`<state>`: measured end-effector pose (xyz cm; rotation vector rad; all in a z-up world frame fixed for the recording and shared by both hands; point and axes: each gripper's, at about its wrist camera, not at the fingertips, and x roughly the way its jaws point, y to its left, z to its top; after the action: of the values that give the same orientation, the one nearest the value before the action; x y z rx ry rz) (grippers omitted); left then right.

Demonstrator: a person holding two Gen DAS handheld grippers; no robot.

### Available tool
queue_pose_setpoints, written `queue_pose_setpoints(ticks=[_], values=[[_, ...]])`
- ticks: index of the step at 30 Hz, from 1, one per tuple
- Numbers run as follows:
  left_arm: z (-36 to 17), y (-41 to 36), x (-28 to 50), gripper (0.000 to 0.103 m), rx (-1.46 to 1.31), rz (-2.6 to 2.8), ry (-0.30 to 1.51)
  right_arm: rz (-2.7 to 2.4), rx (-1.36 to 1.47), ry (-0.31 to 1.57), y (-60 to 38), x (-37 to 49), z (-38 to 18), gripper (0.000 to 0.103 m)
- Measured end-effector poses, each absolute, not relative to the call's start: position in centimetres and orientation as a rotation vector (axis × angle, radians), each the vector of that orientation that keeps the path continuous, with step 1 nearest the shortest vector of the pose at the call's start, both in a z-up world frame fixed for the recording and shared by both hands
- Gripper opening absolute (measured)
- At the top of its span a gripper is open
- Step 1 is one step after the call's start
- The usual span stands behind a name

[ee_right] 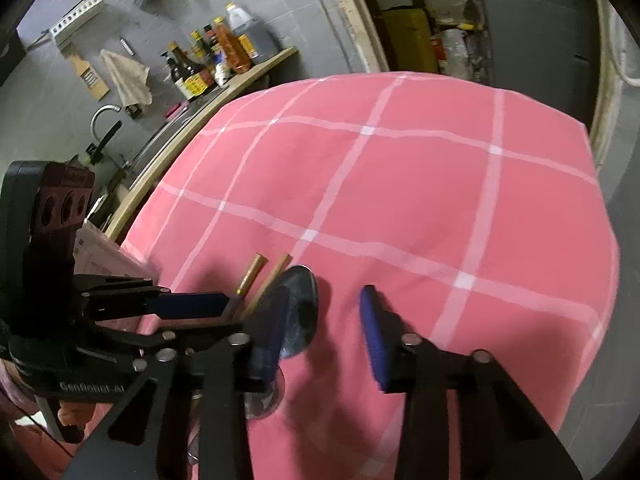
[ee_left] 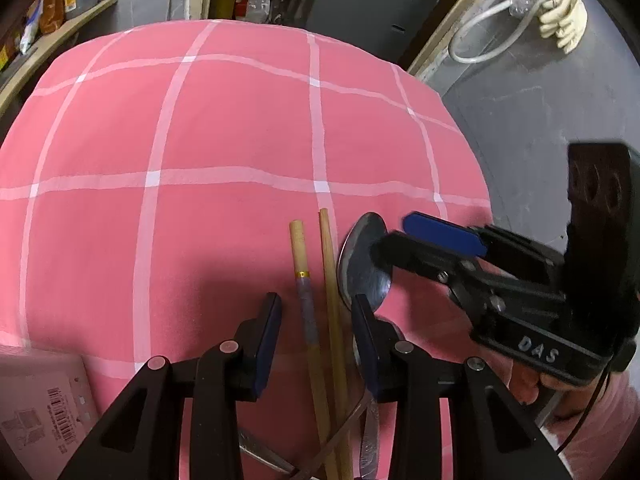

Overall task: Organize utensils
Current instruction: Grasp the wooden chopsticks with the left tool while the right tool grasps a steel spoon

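Two chopsticks (ee_left: 320, 300) lie side by side on the pink checked tablecloth (ee_left: 200, 140) of the table, with a metal spoon (ee_left: 362, 260) just to their right. The left gripper (ee_left: 316, 320) straddles both chopsticks, its fingers part-way apart; whether its pads press the sticks cannot be told. The right gripper (ee_right: 324, 332) stands at the spoon, its left finger over the bowl, its right finger apart above bare cloth, nothing clamped.
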<state>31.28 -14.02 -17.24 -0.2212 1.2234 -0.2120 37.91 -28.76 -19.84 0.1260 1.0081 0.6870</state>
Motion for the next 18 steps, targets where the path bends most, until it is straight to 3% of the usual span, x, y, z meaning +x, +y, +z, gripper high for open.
queue_pose_setpoints(ticks=[5, 9, 18], values=[[-17.3, -14.1, 31.7, 0.029, -0.205, -0.208, 1.223, 0.740, 0.116, 1.029, -28.0, 38.2, -20.2, 0.028], [-17.4, -13.9, 31.7, 0.027, -0.214, -0.209, 1.225, 0.743, 0.150, 1.053, -28.3, 38.4, -20.8, 0.012], [-17.6, -13.8, 31.3, 0.016, -0.237, -0.230, 1.249, 0.693, 0.207, 1.044, -29.6, 36.8, -20.4, 0.003]])
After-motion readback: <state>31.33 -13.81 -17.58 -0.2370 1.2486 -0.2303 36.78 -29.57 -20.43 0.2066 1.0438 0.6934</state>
